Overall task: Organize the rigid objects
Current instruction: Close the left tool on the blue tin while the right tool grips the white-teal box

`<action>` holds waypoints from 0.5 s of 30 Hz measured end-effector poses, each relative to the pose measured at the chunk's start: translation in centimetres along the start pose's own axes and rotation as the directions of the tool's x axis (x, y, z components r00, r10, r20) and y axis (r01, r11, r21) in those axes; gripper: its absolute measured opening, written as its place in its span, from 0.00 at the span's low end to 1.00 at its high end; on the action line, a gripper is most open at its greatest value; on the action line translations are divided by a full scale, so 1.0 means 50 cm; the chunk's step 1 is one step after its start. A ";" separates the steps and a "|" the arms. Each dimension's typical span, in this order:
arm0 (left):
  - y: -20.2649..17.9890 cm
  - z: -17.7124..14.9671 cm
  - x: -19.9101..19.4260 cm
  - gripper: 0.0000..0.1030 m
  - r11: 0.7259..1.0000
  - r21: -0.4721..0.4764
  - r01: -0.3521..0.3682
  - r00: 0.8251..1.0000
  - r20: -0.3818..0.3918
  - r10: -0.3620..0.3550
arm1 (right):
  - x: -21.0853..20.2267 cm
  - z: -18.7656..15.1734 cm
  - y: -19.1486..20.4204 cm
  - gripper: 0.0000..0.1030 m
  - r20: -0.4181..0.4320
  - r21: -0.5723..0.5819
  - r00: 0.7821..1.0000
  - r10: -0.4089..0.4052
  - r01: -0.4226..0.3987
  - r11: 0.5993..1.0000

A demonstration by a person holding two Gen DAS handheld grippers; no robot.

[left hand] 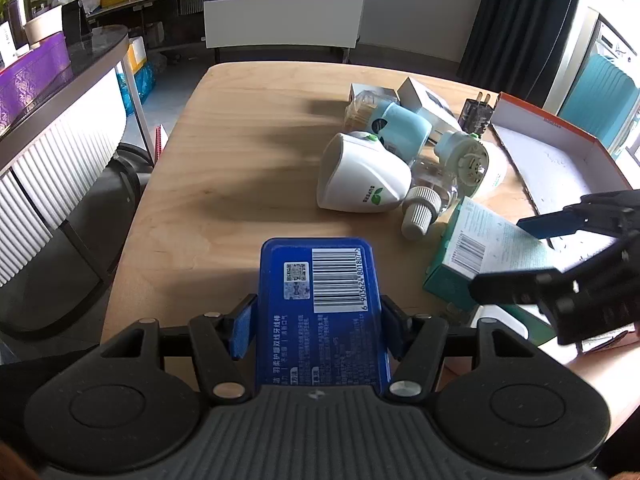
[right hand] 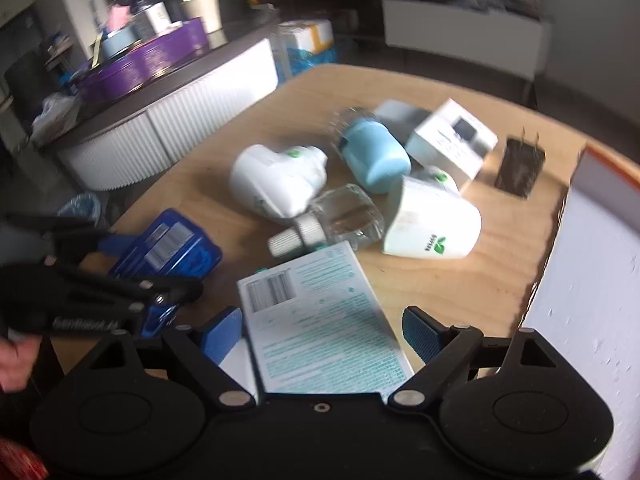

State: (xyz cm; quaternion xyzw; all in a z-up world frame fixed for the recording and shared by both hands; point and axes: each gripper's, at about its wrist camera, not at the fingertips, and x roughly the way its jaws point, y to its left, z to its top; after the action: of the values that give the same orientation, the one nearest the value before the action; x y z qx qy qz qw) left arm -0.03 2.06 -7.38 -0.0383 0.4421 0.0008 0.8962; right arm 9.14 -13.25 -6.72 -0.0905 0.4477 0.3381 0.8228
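Note:
A flat blue box [left hand: 320, 300] with a barcode sits between the fingers of my left gripper [left hand: 317, 312], and both blue pads press on its long sides. The same blue box [right hand: 168, 244] shows at the left of the right wrist view. My right gripper [right hand: 322, 332] is shut on a teal-and-white carton [right hand: 316, 320], which it holds tilted just above the wooden table [left hand: 240, 160]. In the left wrist view the right gripper [left hand: 498, 256] reaches in from the right around that carton [left hand: 492, 248]. The right wrist view is blurred.
A heap lies mid-table: two white plug-in units [left hand: 362, 172] [right hand: 432, 220], a light blue one [left hand: 400, 128], a clear refill bottle [left hand: 424, 204], a white carton [left hand: 424, 100] and a black plug [left hand: 476, 114]. An open orange-rimmed box [left hand: 560, 152] stands at the right. A white chair [left hand: 280, 20] is at the far end.

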 end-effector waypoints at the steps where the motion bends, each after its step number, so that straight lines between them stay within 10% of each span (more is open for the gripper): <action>1: 0.000 0.000 0.000 0.61 1.000 0.000 0.002 1.000 -0.001 -0.002 | 0.002 0.001 -0.009 0.99 0.005 0.014 1.000 -0.005 0.005 1.000; 15: -0.004 0.002 -0.007 0.61 1.000 -0.011 0.004 0.999 0.035 -0.004 | -0.017 -0.032 -0.029 0.82 0.053 0.146 0.989 -0.135 0.126 0.981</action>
State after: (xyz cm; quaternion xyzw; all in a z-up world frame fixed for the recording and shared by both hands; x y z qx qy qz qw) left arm -0.16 1.86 -7.01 -0.0440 0.4262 0.0021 0.9036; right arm 8.67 -15.44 -7.20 -0.0500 0.4380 0.2533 0.8611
